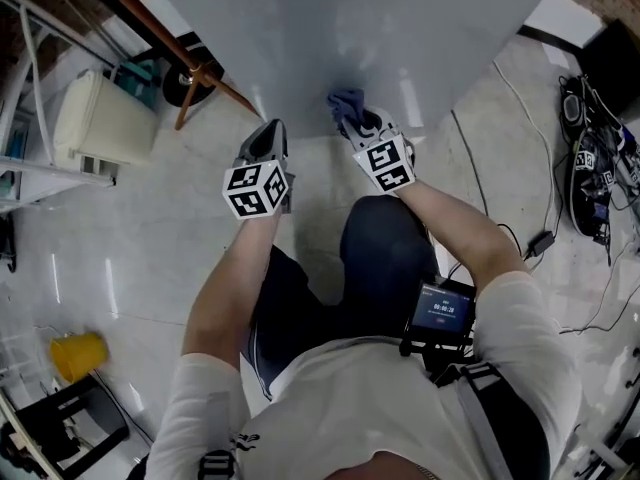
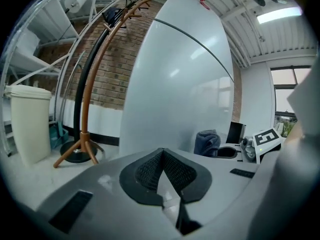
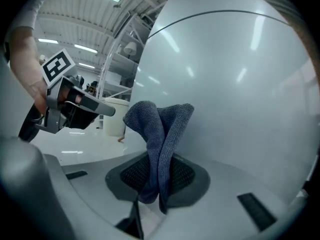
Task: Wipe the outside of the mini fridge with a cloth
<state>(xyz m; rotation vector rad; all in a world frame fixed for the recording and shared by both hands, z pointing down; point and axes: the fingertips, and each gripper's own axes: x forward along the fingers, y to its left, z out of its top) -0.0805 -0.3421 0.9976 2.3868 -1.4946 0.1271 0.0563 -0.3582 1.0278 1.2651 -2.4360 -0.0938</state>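
In the head view, the right gripper (image 1: 356,124) is holding a blue-grey cloth (image 1: 345,101) at the mini fridge (image 1: 350,28), whose top is cut off. In the left gripper view, the left gripper (image 2: 162,156) is sitting with its jaws pressed together, empty. In the right gripper view, the jaws are pinching the bunched cloth; whether it is touching the fridge is unclear.

Counted in the head view: one mini fridge (image 1: 360,28) at twelve o'clock and one blue-grey cloth (image 1: 345,101) against it. There are two grippers, the left gripper (image 1: 268,133) at eleven o'clock and the right gripper (image 1: 362,120) at one, each with one marker cube (image 1: 256,189). One wooden coat stand (image 1: 190,73) and one cream bin (image 1: 100,118) are at ten o'clock. One yellow bucket (image 1: 76,355) is at eight and one small screen (image 1: 443,310) at four. The cables (image 1: 590,158) at three o'clock are too tangled to count.
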